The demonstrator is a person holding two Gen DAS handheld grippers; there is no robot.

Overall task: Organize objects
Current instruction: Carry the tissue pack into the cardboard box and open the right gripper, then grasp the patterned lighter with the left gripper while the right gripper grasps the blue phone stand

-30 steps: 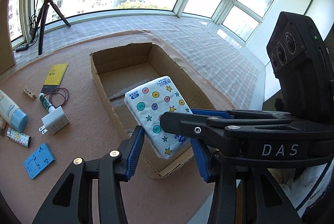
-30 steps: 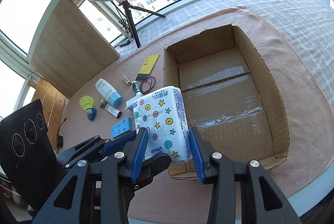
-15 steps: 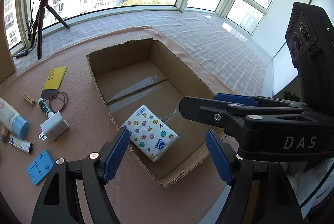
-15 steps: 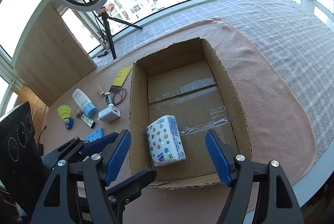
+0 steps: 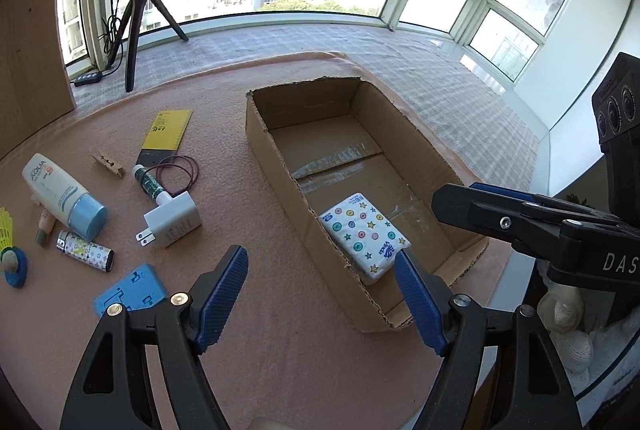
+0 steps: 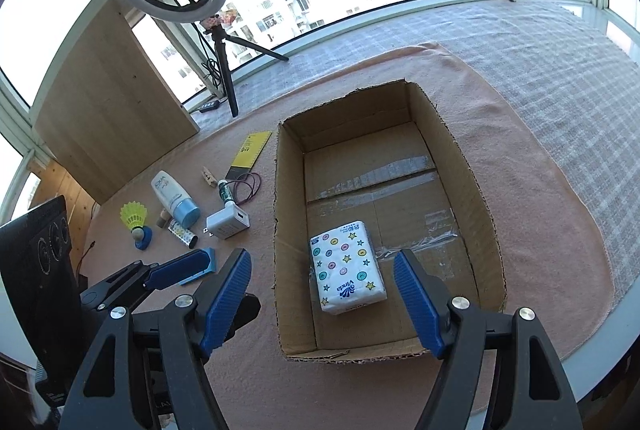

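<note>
Both tongs stand wide open, nothing between the blue pads. Left tongs (image 5: 320, 270) hover over the pink-cloth table (image 5: 280, 350); right tongs (image 6: 322, 284) hang above the near end of the open brown cardboard box (image 6: 472, 173).

Left of the left tongs, far to near: yellow shuttlecock on a blue base (image 5: 12, 258), white bottle with a light blue cap (image 5: 64, 197), small patterned tube (image 5: 86, 250), flat blue plastic piece (image 5: 130, 294) just beside the left pad. Ahead, slightly left: wooden clothespin (image 5: 109, 165), yellow-and-black card (image 5: 164, 135), thin hair tie loop (image 5: 176, 171), white wall charger plug (image 5: 170, 224).

Ahead and right of the left tongs, the white tissue pack printed with coloured dots and stars (image 6: 346, 266) lies flat on the box floor, near end, against the left wall, below the right tongs and apart from their pads.
</note>
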